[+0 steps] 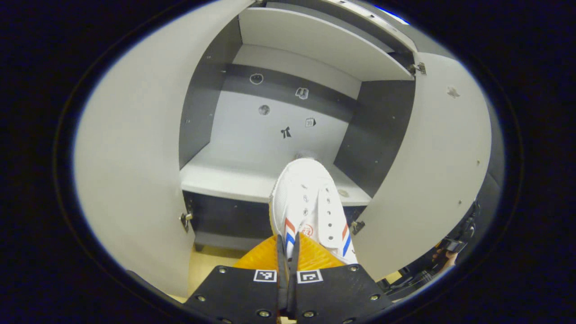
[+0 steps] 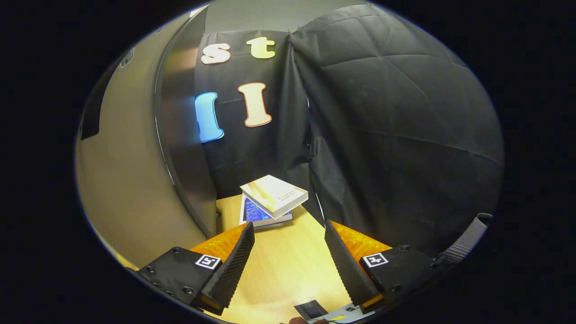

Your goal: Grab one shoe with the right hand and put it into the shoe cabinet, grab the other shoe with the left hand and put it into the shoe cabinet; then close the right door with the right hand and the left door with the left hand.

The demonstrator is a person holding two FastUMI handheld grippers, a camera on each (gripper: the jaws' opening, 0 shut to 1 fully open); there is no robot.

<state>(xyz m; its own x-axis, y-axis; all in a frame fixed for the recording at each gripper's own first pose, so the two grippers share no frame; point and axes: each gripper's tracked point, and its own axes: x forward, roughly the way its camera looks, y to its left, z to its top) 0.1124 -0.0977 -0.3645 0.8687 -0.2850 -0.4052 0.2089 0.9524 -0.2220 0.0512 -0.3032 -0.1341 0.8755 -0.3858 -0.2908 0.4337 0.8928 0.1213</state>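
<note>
Here the left gripper [image 1: 288, 263] held the white shoe [image 1: 310, 207] tight in its fingers, toe over the shoe cabinet's shelf [image 1: 225, 177]. It needed pushing deeper before letting go. The right gripper [image 2: 288, 261] stood wide apart, holding nothing.

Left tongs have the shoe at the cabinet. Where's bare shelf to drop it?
The shelf looks bare from the left wall across to the shoe; the toe already overhangs its right part. Tightest spot: the right wall and right door. The left tongs could pass between both open doors.
</note>
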